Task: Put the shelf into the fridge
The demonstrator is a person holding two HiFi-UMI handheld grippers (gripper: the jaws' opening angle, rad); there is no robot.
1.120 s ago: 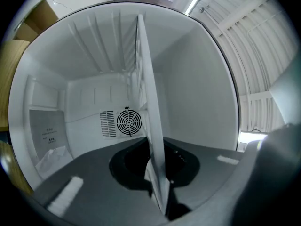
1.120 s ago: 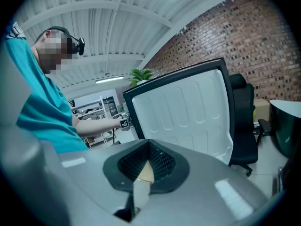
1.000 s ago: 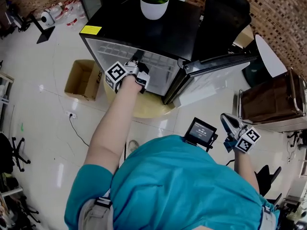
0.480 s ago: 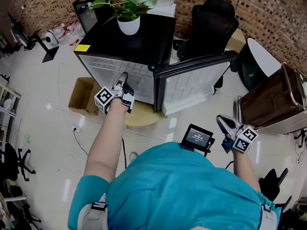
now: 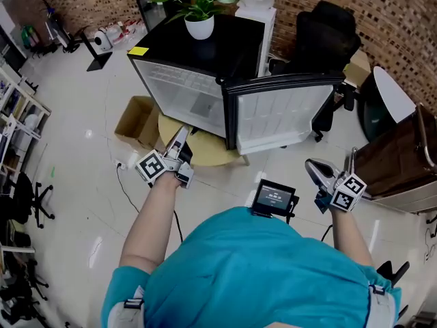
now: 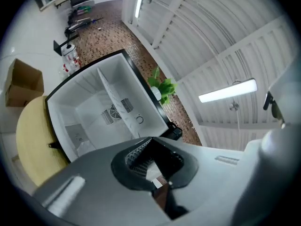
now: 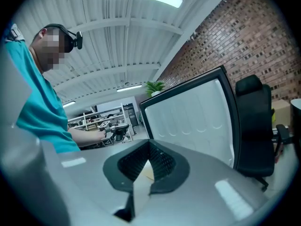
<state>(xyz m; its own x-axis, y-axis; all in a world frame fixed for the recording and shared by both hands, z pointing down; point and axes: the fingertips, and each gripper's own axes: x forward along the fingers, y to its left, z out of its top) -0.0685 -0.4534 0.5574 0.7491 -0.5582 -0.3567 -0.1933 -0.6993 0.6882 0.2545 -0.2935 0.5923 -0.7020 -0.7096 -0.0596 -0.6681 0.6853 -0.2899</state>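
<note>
The black-topped mini fridge [image 5: 205, 43] stands open on a round wooden stand, its door [image 5: 280, 115] swung out to the right. In the left gripper view the white inside of the fridge [image 6: 89, 112] shows, with a pale shelf panel [image 6: 112, 98] set across it. My left gripper [image 5: 179, 139] hangs in front of the opening, a short way out from it, jaws shut and holding nothing [image 6: 153, 180]. My right gripper [image 5: 314, 167] is held low at the right, near the door's outer side, also shut and holding nothing [image 7: 136, 182].
A potted plant [image 5: 199, 19] sits on the fridge top. A cardboard box [image 5: 136, 123] lies on the floor left of the stand [image 5: 198, 152]. A black office chair [image 5: 328, 36] is behind the door and a brown cabinet [image 5: 403, 162] at the right.
My left gripper has drawn back out of the fridge opening toward me and now hangs lower in front of it. The right gripper has barely moved.
</note>
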